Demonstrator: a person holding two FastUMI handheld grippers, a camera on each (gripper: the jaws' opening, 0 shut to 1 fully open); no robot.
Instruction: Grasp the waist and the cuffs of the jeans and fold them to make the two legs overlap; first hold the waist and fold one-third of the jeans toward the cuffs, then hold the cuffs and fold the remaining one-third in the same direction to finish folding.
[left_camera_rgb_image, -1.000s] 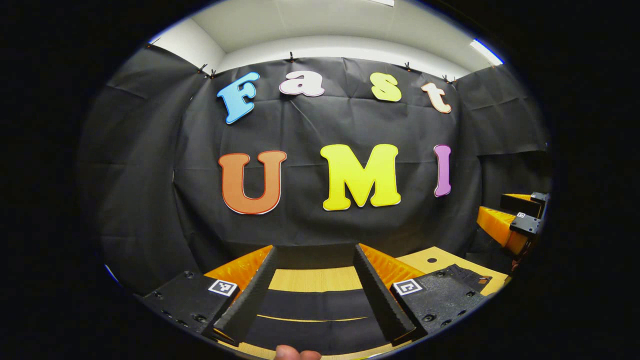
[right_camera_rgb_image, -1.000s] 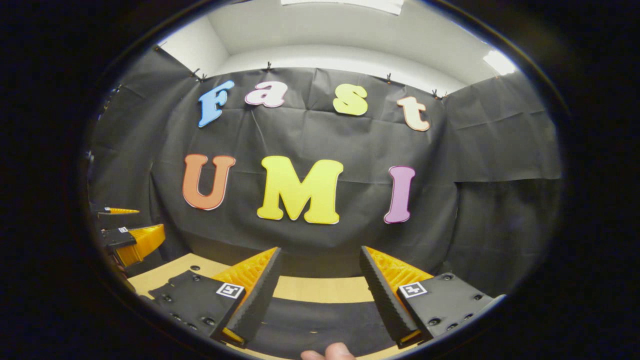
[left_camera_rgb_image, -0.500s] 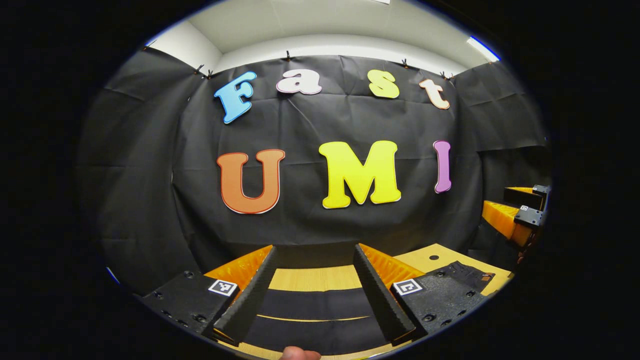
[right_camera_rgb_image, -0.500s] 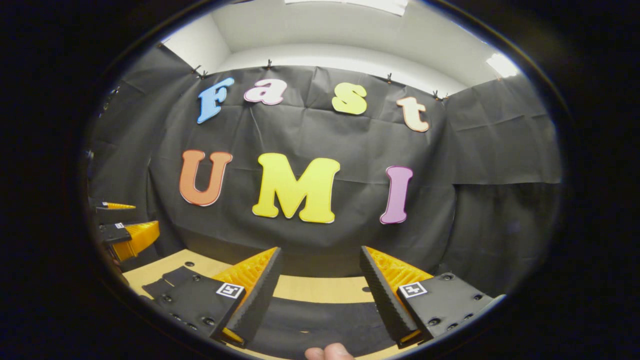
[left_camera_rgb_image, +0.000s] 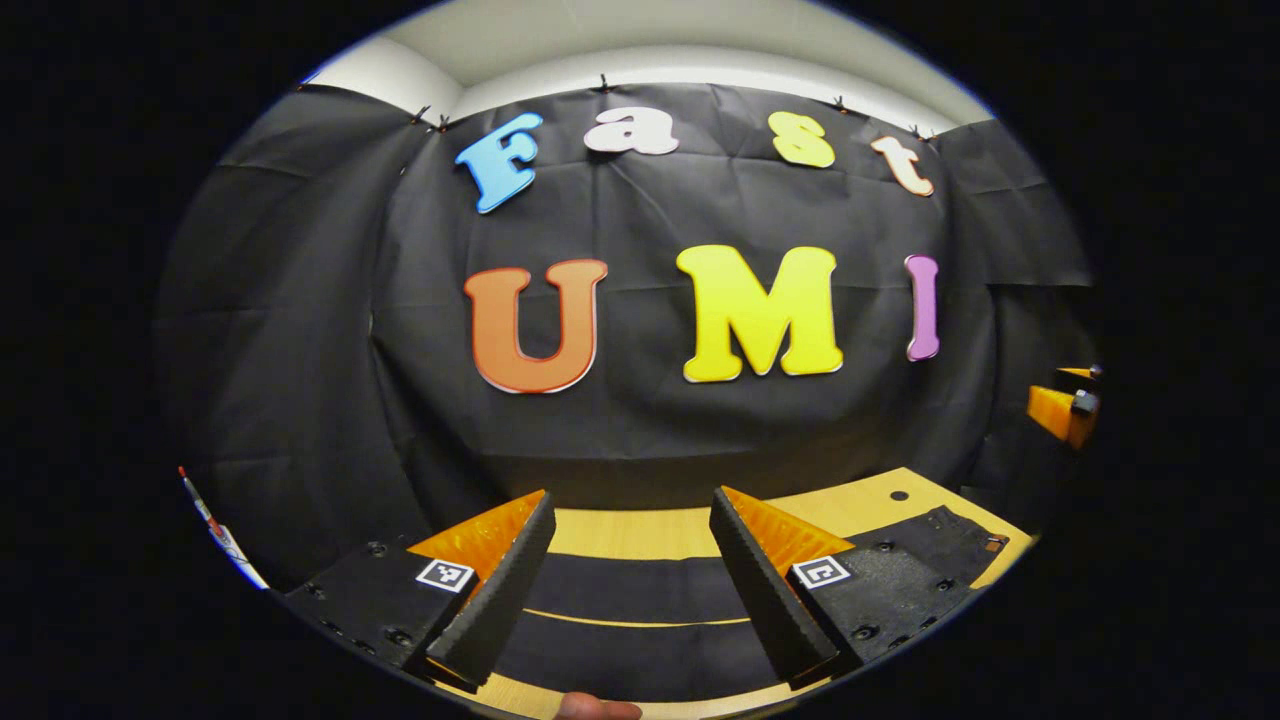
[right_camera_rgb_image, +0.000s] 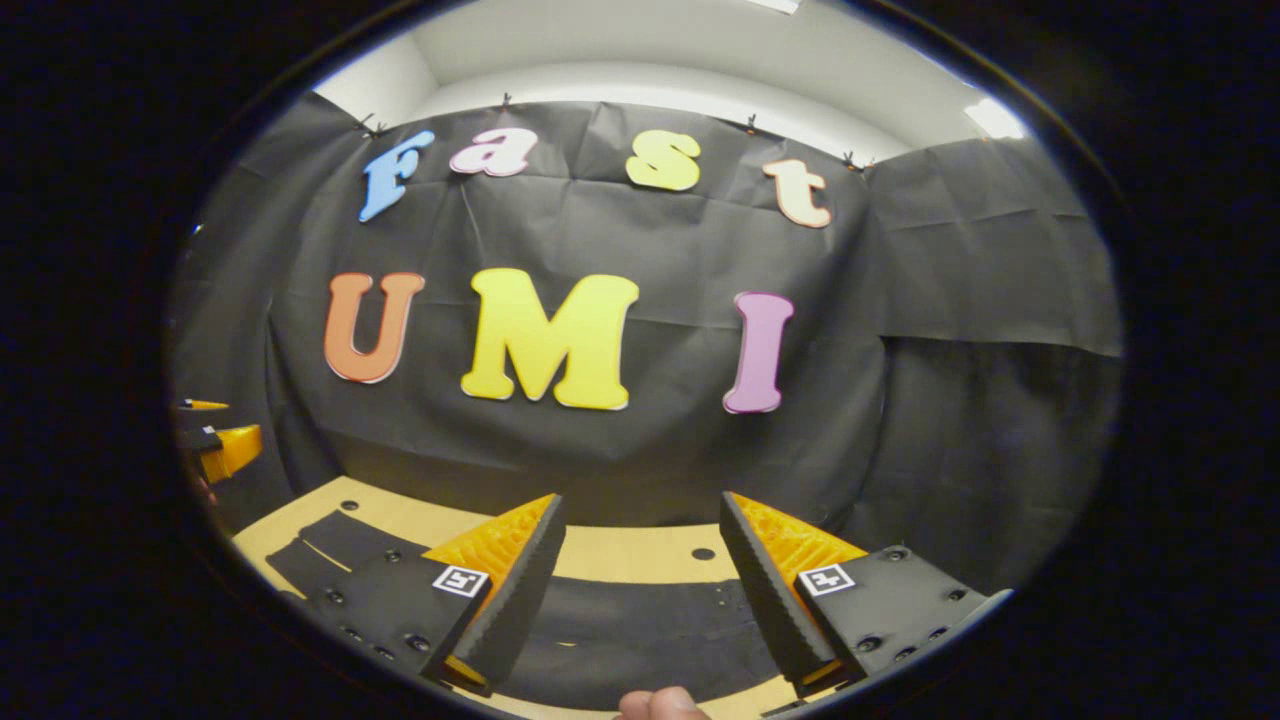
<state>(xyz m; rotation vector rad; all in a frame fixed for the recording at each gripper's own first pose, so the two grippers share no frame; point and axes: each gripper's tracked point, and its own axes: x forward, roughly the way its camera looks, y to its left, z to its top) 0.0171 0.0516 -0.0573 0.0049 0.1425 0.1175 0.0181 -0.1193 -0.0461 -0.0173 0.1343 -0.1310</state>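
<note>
Behind everything, the black cloth booth wall (left_camera_rgb_image: 300, 330). Below it, a pale wooden table (left_camera_rgb_image: 860, 505), seen in the right gripper view as a strip beyond the fingers (right_camera_rgb_image: 620, 555).

On that table, the jeans (left_camera_rgb_image: 630, 600): dark, flat, spread out. Long axis across the table from side to side, so crosswise to the forward line of both grippers. In the left gripper view, running beneath the fingers and off toward the right, to an end near the table's corner. In the right gripper view (right_camera_rgb_image: 640, 620), running beneath the fingers and off toward the left. Cannot tell from these views which end is the waist and which the cuffs.

Left gripper (left_camera_rgb_image: 630, 495): held wide apart, nothing between the fingers, poised above the cloth and, by judgement, not touching it. Right gripper (right_camera_rgb_image: 640, 497): likewise spread wide and empty, above its own stretch of the jeans. Each also visible far off at the edge of the other's view.

Judged as the very start: no fold made yet. Next move calls for a dip straight down and forward, each gripper onto the end nearer to it.

At each view's bottom edge, a thumb tip (left_camera_rgb_image: 595, 708).
</note>
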